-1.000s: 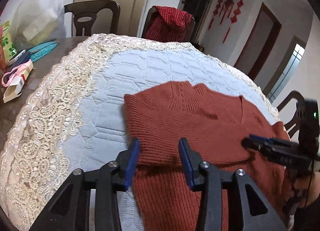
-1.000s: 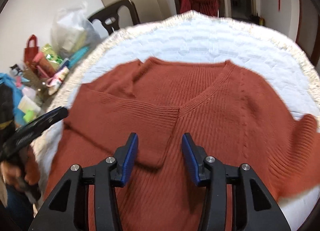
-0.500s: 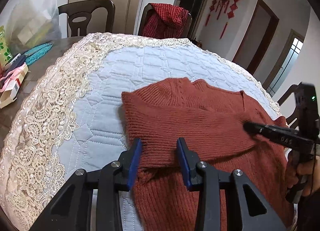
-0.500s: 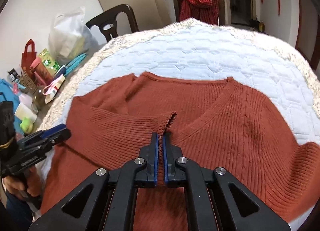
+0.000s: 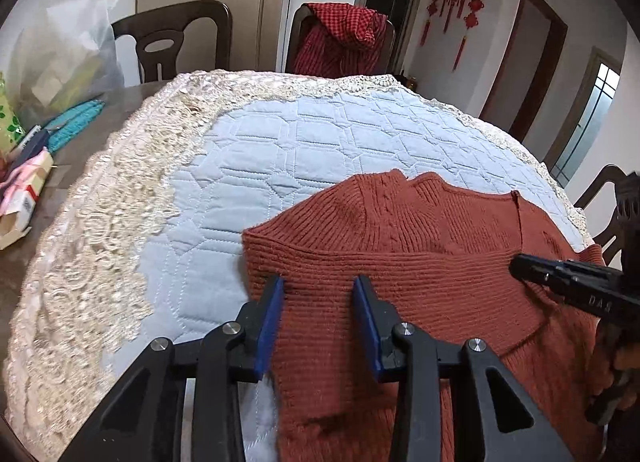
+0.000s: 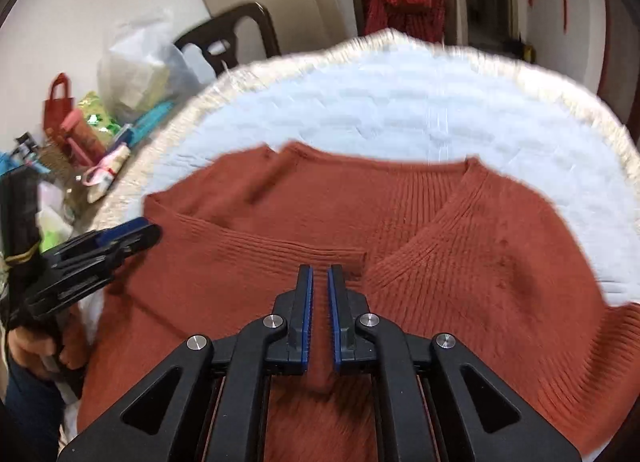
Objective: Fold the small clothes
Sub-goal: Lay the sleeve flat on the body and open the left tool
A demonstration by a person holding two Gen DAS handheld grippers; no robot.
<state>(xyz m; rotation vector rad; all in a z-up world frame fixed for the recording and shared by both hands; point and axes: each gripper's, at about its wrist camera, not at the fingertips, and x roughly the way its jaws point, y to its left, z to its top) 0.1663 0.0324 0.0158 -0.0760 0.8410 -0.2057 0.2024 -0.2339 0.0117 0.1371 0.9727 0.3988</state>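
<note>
— Rust-red knit, is that the sweater [image 5: 420, 274]? Where does it lie?

— Flat on the quilted blue cover [image 5: 304, 150] with the lace edge [image 5: 100, 246], which is spread over the desk [image 5: 76, 150]. Its left sleeve [image 6: 256, 258] is folded in across the chest, with the cuff just below the V-neck [image 6: 444, 206].

— Starting at the left, what stands beside the cover?

— A plastic bag [image 5: 60, 58], a teal item and small packets on the bare desk; two dark chairs behind, one draped with a red checked cloth [image 5: 340, 38].

— And the left tool [image 5: 318, 326]?

— Released: its blue pads stand apart over the folded sleeve near the shoulder edge, pinching nothing.

— The right tool [image 6: 320, 302]?

— Its jaws have just been closing; they are clenched on a ridge of the sleeve near the cuff, and red knit shows in the narrow gap between the pads.
</note>
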